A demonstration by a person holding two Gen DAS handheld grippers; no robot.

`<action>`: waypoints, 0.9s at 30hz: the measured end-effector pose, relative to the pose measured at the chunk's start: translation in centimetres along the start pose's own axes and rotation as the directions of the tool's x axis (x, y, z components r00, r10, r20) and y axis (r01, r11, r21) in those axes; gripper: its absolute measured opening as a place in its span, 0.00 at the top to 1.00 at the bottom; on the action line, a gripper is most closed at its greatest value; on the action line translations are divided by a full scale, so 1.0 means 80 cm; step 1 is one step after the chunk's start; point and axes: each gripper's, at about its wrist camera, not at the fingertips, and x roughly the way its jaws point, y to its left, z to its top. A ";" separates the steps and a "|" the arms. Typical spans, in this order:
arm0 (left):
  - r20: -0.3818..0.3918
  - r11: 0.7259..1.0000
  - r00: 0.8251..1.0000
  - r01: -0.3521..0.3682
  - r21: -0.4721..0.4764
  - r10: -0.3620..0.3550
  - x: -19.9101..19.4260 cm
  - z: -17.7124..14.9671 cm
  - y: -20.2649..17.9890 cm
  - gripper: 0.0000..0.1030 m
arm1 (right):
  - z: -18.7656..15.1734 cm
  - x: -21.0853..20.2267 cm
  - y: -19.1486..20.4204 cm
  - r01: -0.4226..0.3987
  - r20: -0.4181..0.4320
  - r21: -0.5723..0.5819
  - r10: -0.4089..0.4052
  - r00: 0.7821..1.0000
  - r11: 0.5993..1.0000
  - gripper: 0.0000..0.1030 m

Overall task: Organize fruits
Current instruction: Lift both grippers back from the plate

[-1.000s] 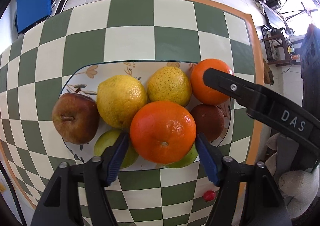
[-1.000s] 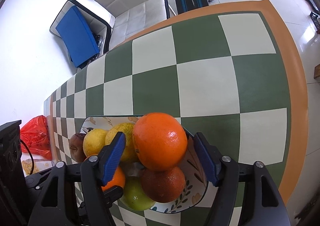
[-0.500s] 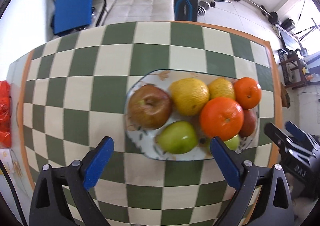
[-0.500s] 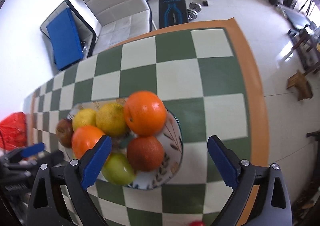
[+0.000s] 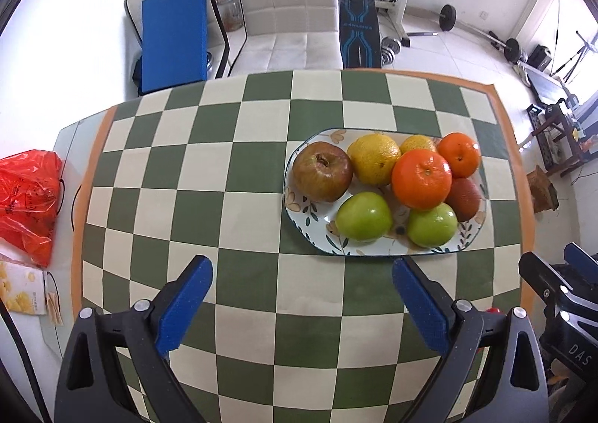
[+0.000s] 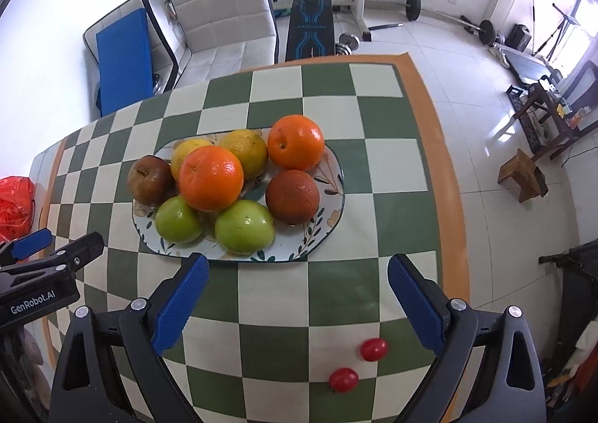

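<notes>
A: Desk (image 5: 239, 198), green-and-cream checked cover. Contents, left to right?

B: Far left edge, red plastic bag (image 5: 28, 198). Then bare checks. Right of centre, one oval floral plate (image 5: 299, 215) holding all the large fruit.

A: Itemise the plate.

B: Brownish-red apple (image 5: 322, 171) at the left end; two yellow citrus (image 5: 373, 159) behind it; two green apples (image 5: 363, 216) along the near rim; one orange (image 5: 421, 178) stacked on top in the middle; second orange (image 5: 459, 155) at the far right; dark russet-brown fruit (image 5: 463, 198) just below that orange.

A: Loose items?

B: Two cherry tomatoes (image 6: 373, 349) on the desk, near the front right corner, well apart from the plate.

A: Tools?

B: Left hand-held gripper (image 5: 302, 305): blue pads spread wide, nothing between them, hovering short of the plate. Right hand-held gripper (image 6: 298, 301): likewise spread and empty, above the desk between plate and tomatoes.
</notes>
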 end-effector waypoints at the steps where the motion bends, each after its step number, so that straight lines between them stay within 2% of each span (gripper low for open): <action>1: 0.014 1.000 1.000 0.004 -0.001 -0.004 -0.009 -0.003 0.001 0.04 | -0.004 -0.010 0.000 0.001 0.012 0.004 -0.001 1.000 1.000 0.04; 7: 0.107 0.999 0.994 0.031 0.012 -0.032 -0.074 -0.024 0.003 0.04 | -0.022 -0.074 0.005 0.009 0.078 -0.002 -0.009 0.997 1.000 0.04; 16: 0.184 0.996 0.979 0.081 0.028 -0.085 -0.156 -0.057 0.004 0.04 | -0.056 -0.185 0.015 -0.001 0.187 -0.019 0.005 0.982 1.000 0.04; 27: 0.253 0.993 0.961 0.100 0.060 -0.112 -0.218 -0.083 0.001 0.04 | -0.088 -0.280 0.017 -0.034 0.271 -0.009 0.035 0.962 0.999 0.04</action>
